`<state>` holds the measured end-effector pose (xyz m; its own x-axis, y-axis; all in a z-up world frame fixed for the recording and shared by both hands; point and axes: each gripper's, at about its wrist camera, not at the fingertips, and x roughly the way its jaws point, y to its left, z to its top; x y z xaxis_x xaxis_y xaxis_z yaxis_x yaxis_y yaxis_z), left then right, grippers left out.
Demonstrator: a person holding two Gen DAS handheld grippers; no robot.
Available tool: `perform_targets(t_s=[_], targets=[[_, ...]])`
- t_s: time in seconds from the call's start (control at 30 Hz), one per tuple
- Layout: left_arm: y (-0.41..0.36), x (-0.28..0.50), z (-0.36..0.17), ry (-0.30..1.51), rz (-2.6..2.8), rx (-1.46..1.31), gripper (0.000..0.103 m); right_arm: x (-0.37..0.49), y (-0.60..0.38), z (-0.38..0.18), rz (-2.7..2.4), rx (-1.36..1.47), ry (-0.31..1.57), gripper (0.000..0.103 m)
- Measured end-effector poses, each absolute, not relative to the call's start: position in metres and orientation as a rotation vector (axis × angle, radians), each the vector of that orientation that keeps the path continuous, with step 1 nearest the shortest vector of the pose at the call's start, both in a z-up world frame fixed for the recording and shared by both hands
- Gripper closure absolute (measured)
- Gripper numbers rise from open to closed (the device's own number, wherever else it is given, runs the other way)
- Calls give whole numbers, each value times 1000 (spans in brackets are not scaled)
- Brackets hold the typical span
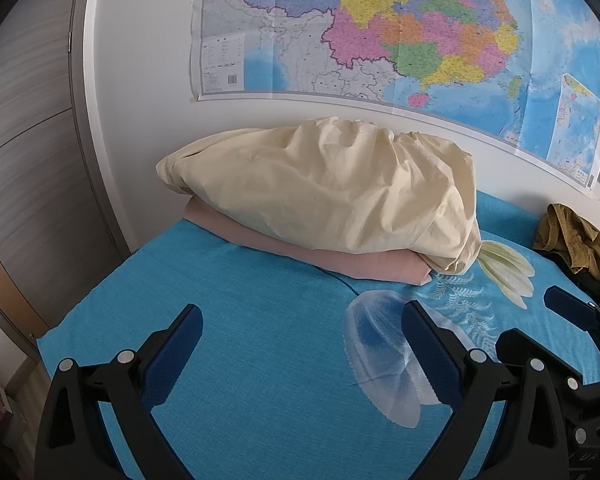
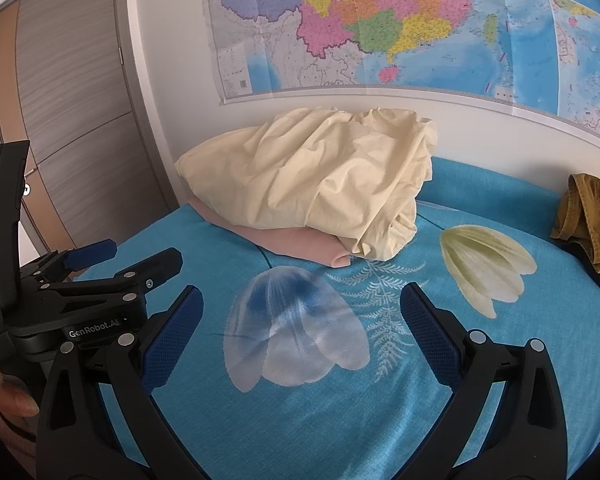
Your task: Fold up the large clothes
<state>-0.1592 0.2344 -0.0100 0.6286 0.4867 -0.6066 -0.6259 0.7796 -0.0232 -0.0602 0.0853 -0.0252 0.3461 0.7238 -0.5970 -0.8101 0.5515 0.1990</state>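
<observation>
While both tools hover over the turquoise bedspread (image 2: 300,420), neither holds anything: the left gripper (image 1: 302,328) has its blue-padded tongs spread wide above bare cloth, and the right gripper (image 2: 302,308) is spread just the same over a printed pale blue flower (image 2: 296,332). Seen from the right wrist, the left tool's black body reads "GenRobot.AI" in white, and a side label shows "Data Acquisition System", partly cut off. At the far right edge of the bed lies a crumpled olive-brown garment (image 2: 588,220), well apart from both grippers, with something dark beneath it that cannot be made out. Toward the wall, a rumpled cream sheet (image 1: 328,196) is heaped on a folded pink cloth (image 1: 300,252). A printed cream flower (image 2: 488,264) and white fern lie between that heap and the garment. Above hangs a coloured wall map (image 1: 400,28); its lettering is too small to read. A grey wood-grain door (image 2: 72,92) stands at left.
</observation>
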Motion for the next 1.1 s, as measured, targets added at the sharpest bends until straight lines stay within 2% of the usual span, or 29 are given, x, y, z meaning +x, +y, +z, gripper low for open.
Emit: perform_targets(t_s=[0.77, 1.1], targets=[[219, -158, -10, 567, 637, -175, 7, -59, 79, -27, 985, -129, 712, 6], [215, -143, -24, 655, 584, -254, 7, -54, 60, -34, 944, -112, 736, 6]])
